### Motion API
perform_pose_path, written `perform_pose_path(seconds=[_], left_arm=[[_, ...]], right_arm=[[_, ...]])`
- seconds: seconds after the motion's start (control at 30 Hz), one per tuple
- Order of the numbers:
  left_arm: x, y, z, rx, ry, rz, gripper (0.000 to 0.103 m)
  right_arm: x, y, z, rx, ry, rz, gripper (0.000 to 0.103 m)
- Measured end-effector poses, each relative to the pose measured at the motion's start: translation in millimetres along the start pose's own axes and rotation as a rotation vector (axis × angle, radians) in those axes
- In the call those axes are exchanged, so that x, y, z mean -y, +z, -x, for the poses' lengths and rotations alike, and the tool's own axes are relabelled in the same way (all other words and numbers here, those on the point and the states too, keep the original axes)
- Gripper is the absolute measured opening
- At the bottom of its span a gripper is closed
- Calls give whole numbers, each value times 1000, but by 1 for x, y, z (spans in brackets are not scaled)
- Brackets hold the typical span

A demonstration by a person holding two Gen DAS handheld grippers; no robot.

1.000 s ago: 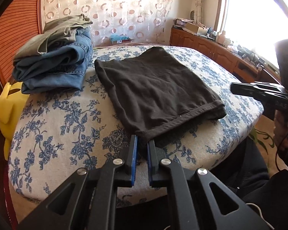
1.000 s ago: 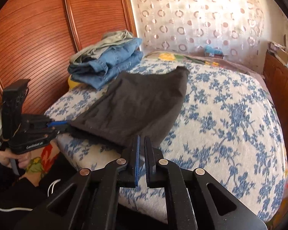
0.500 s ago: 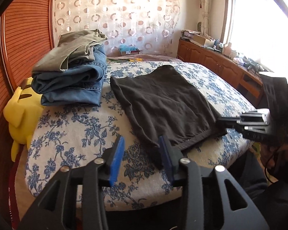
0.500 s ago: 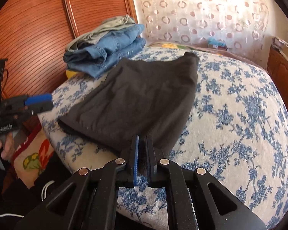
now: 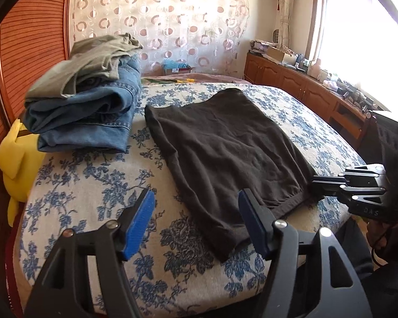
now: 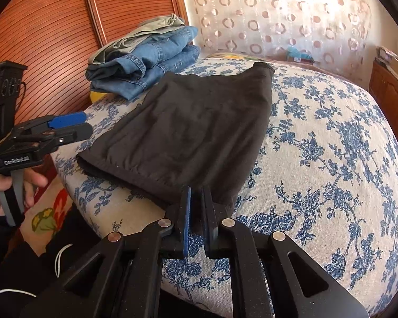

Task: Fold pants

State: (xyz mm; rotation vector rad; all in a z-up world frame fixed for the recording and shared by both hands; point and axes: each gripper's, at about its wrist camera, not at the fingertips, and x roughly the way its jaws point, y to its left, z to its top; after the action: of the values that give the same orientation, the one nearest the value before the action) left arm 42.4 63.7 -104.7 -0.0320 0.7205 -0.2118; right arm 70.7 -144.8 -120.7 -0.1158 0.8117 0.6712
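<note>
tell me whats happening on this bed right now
A person is folding dark pants on a floral bed with two handheld grippers. The right gripper is pinched shut on the near hem; the left gripper is open, holding nothing. A stack of folded jeans sits alongside.

- On the side of the left tool, seen from the right wrist view, a white brand line reads roughly "GenRobot.AI"; its small letters are soft, so the spelling is not certain.
- On the body of the right tool, seen from the left wrist view, faint raised letters read "DAS"; any further letters are hidden in shadow.
- No other lettering, number or sign can be read.
</note>
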Motion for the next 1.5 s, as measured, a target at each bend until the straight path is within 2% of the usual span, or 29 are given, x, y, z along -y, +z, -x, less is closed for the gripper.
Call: perform_pose_path(seconds=[0.23,0.3,0.37,0.5,0.7,1.0,1.5], left_arm=[[2,-7,-15,-50,13,0,65],[4,-10,-17,-61,20,-8,65],[6,-13,-20,-74,20,-20,65],[8,-19,-22,-90,25,-35,65],[3,-25,-22,-94,13,0,65],[11,-30,-14,-84,-23,-2,39],[15,-35,-11,-66,-32,8,31]], right_arm=[[5,5,11,52,-43,-24,8],[8,7,12,62,-58,-32,17],[11,7,11,60,-77,-38,21],[15,4,5,36,-84,-48,22],[13,-2,3,21,-84,-47,24],[10,-8,2,6,-72,-51,25],[7,-13,3,6,-46,-53,25]])
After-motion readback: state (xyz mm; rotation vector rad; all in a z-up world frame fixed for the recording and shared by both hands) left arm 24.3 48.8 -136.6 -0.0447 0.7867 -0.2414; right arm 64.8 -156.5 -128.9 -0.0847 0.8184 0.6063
